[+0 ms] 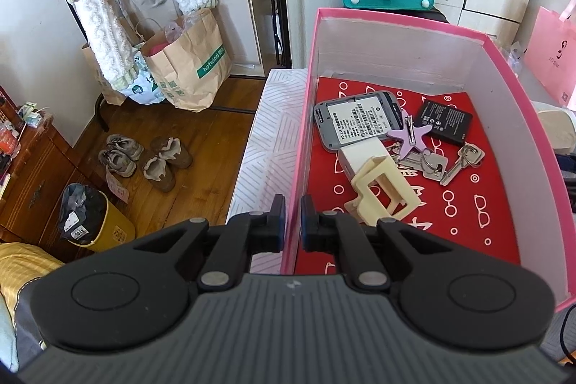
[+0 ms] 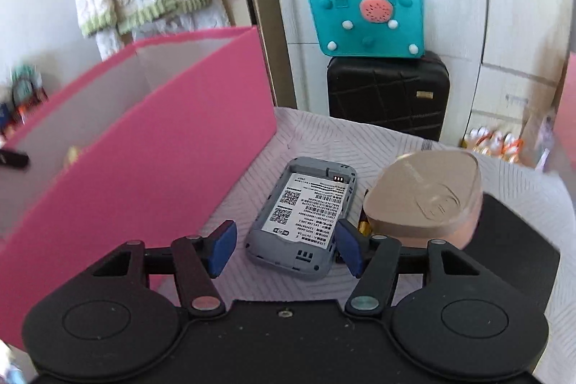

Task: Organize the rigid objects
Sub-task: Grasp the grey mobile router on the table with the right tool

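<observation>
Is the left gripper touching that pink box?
Touching. In the left wrist view, the left gripper is shut on the pink box, its near wall pinched between the two fingers, one outside and one inside.

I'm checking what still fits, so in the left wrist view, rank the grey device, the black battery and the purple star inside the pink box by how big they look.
1. grey device, clearly largest.
2. black battery.
3. purple star, smallest, though it looks close to the battery.

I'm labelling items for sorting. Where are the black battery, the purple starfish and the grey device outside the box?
black battery (image 1: 443,124), left wrist view, label face.
purple starfish (image 1: 414,136), left wrist view, centre.
grey device (image 2: 304,216), right wrist view, white label.
</observation>
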Demonstrator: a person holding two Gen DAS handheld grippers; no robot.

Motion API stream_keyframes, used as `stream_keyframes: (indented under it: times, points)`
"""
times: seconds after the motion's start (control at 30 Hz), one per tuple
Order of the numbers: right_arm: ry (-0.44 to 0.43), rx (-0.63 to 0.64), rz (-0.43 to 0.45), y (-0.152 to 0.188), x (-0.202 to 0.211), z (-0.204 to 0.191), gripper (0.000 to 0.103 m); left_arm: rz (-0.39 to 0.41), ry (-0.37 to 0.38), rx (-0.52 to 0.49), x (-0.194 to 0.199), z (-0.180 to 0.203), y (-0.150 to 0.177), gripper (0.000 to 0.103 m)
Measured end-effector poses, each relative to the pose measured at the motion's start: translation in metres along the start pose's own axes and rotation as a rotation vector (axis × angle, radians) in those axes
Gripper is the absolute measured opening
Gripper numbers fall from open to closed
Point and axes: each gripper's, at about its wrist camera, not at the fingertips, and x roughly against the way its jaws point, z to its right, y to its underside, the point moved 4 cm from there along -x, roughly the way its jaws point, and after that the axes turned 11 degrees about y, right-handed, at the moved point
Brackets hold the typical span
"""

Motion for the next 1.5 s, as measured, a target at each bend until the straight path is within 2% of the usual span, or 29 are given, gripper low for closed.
stream_keyframes:
  times: [0.1,0.3,0.4,0.47,0.57,0.7,0.77,0.87,1.03,1.07,1.13,1.17,1.27,1.37,1.5]
  points:
    - [0.054,0.064,0.014,0.000,-0.004,-0.006,0.070,0.000,0.003,0.000,0.000,0.000,0.000,0.008]
    - [0.068,0.003,-0.011,-0.001,-0.017,-0.003,0.073,-0.007,0.000,-0.013,-0.001,0.001,0.000,0.008]
    - [0.083,0.056,0.020,0.001,-0.018,-0.009,0.072,-0.007,0.002,-0.012,-0.001,0.001,0.001,0.008]
    - [0.054,0.101,0.036,0.003,-0.010,-0.014,0.071,-0.006,0.005,-0.012,-0.001,0.001,0.001,0.008]
    - [-0.029,0.090,0.012,0.006,0.004,-0.015,0.071,-0.005,0.005,-0.013,-0.001,0.001,0.001,0.008]
    - [-0.095,0.145,-0.015,0.015,0.022,-0.027,0.071,-0.004,-0.007,-0.025,-0.001,0.003,-0.001,0.008]
    - [-0.088,0.178,-0.046,0.021,0.023,-0.033,0.069,0.000,-0.004,-0.017,-0.001,0.003,-0.002,0.008]
    - [-0.020,0.228,-0.057,0.027,0.019,-0.040,0.071,0.004,0.005,-0.010,0.000,0.002,-0.001,0.008]
    - [-0.016,0.186,-0.040,0.021,0.010,-0.041,0.079,0.021,0.008,-0.017,0.006,0.003,-0.002,0.008]
    - [-0.016,0.176,-0.034,0.020,0.007,-0.040,0.077,0.025,0.010,-0.015,0.007,0.003,-0.003,0.008]
    - [-0.050,0.223,-0.007,0.022,0.008,-0.042,0.068,0.030,0.012,-0.013,0.009,0.004,-0.004,0.008]
    - [-0.060,0.216,-0.021,0.021,0.009,-0.039,0.066,0.034,0.010,-0.014,0.009,0.005,-0.005,0.008]
    - [-0.104,0.145,-0.046,0.020,0.014,-0.026,0.066,0.042,-0.001,-0.030,0.010,0.008,-0.004,0.008]
    - [-0.074,0.126,-0.036,0.023,0.021,-0.020,0.066,0.043,-0.009,-0.032,0.009,0.007,-0.003,0.007]
    - [-0.050,0.109,0.026,0.016,0.038,-0.014,0.066,0.037,-0.022,-0.067,0.011,0.008,-0.002,0.005]
